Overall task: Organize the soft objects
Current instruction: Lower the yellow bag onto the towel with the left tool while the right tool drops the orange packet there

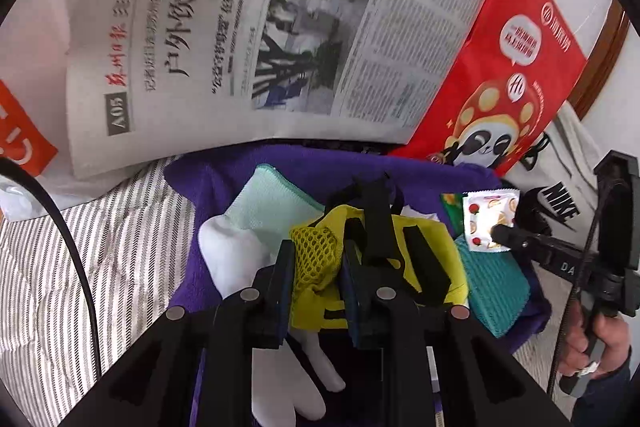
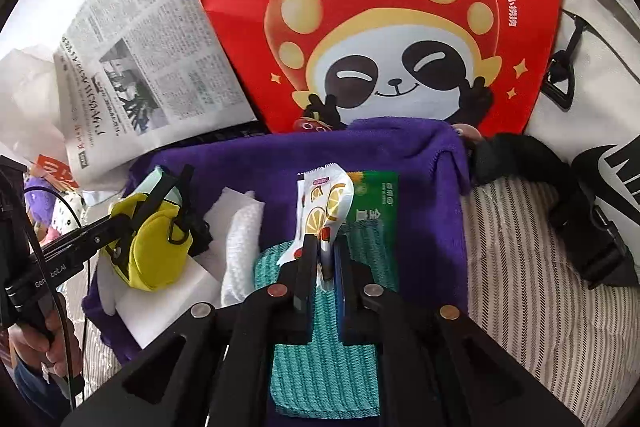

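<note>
A purple towel (image 1: pixel 320 163) lies spread on striped bedding with soft items on it. My left gripper (image 1: pixel 317 251) is shut on a yellow mesh pouch (image 1: pixel 320 271) with black straps, just above a white glove (image 1: pixel 236 255) and a mint cloth (image 1: pixel 276 203). In the right wrist view the left gripper (image 2: pixel 116 223) holds the pouch (image 2: pixel 152 251) at the towel's (image 2: pixel 360 155) left side. My right gripper (image 2: pixel 324 247) is shut on a white sachet (image 2: pixel 326 199) printed with lemon slices, over a teal ribbed cloth (image 2: pixel 320 367) and a green packet (image 2: pixel 376 195).
A newspaper (image 1: pixel 260 27) and a red panda-print bag (image 2: pixel 380 27) stand behind the towel. To the right lies a white Nike bag (image 2: pixel 608 163) with a black strap (image 2: pixel 580 227). Striped bedding (image 1: pixel 120 247) surrounds the towel. A person's hand (image 1: pixel 600 339) grips the right tool.
</note>
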Demonstrator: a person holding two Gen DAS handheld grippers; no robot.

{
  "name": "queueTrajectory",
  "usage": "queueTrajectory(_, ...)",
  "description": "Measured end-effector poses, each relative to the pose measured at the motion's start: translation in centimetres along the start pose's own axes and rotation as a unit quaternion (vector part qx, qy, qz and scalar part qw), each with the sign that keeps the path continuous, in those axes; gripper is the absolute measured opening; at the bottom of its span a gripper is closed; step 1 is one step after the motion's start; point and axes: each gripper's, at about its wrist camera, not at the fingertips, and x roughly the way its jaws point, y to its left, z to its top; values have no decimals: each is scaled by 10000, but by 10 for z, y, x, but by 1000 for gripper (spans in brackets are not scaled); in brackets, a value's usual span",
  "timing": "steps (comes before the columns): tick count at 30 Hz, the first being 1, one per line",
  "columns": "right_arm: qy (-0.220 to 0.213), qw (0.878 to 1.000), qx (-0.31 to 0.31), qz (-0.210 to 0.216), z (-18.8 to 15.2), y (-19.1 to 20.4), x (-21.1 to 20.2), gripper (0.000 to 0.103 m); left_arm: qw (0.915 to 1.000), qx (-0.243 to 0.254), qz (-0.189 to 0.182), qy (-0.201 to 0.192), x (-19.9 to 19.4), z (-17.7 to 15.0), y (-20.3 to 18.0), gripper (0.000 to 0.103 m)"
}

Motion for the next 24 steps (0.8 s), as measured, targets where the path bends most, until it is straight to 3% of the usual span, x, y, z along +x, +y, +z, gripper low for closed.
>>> queueTrajectory(9, 120, 9994, -250, -194, -3, 6, 8, 22, 9997, -85, 99, 199, 23, 2, -3, 22)
queueTrajectory(20, 271, 9991, -261, -180, -11, -1, -8, 40, 9991, -246, -133, 318, 10, -2, 3, 39)
queueTrajectory(24, 235, 9994, -207, -175, -16, -2, -19, 42, 9990, -269, -187, 293, -8, -5, 5, 54)
